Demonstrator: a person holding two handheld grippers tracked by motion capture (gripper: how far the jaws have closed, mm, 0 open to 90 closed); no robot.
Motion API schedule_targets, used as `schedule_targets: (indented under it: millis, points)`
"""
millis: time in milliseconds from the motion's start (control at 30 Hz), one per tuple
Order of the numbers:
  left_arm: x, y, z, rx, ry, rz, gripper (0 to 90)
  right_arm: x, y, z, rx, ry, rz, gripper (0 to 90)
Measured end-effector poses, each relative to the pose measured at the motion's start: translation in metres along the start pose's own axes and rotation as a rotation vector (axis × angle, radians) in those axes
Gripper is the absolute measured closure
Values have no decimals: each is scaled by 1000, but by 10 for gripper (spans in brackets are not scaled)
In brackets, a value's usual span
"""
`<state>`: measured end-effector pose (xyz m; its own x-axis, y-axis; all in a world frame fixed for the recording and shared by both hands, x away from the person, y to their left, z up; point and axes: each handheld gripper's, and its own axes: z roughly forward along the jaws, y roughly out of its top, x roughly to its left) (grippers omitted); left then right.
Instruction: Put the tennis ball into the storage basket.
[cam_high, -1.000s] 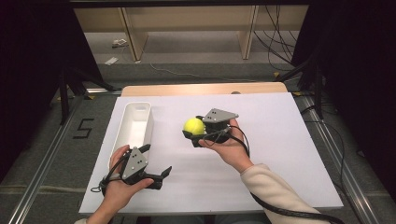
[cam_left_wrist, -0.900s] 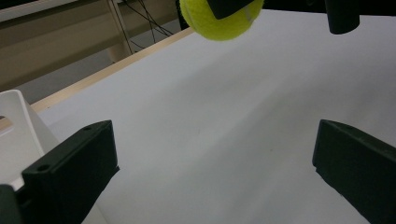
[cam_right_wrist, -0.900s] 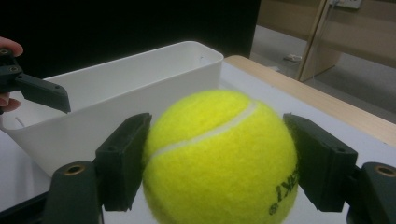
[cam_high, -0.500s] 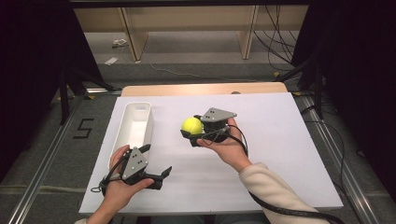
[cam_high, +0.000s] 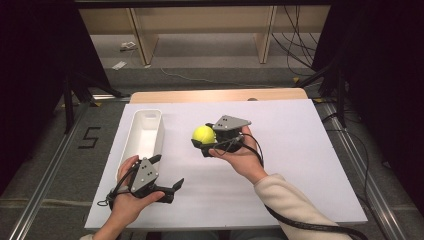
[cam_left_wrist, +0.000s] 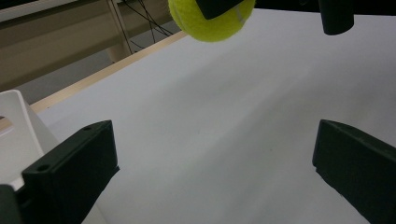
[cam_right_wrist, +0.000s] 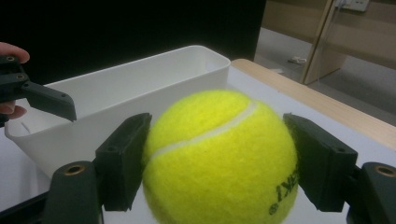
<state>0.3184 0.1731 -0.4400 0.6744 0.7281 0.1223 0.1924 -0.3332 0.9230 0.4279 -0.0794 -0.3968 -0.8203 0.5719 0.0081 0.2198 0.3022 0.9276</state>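
Observation:
A yellow-green tennis ball (cam_high: 204, 134) sits between the jaws of my right gripper (cam_high: 202, 143), which is shut on it, a short way right of the long white bin (cam_high: 145, 137). In the right gripper view the ball (cam_right_wrist: 219, 158) is pressed by a black jaw on each side, with the bin (cam_right_wrist: 126, 98) just behind it. My left gripper (cam_high: 169, 176) rests near the table's front left, open, nothing between its fingers. Seen from the left gripper view, the ball (cam_left_wrist: 210, 18) hangs at the top edge, far ahead of the wide-apart jaws of that gripper (cam_left_wrist: 210, 172).
The white table top (cam_high: 300, 150) ends in a wooden strip (cam_high: 215, 95) at the back. A hand and one jaw of the left gripper (cam_right_wrist: 46, 100) show beside the bin's near end. Cables trail from both grippers.
The right gripper and the ball have drifted very slightly left toward the bin. The left gripper has stayed put, still open.

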Motion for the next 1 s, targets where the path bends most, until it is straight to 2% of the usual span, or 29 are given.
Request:
schedule_targets:
  millis: [167,200,467,833,1000]
  points:
    - [0,0,0,-5,-3,4,0,1,1,1,1,3,-1,272]
    - [-3,-1,0,0,-27,-27,0,1,1,1,0,4,-2,272]
    - [-1,0,0,-2,-13,-9,0,2,2,3,0,6,0,272]
    - [-2,0,0,1,-10,-19,0,4,3,7,2,18,4,272]
    - [-1,0,0,2,-6,-6,0,5,5,9,0,20,6,272]
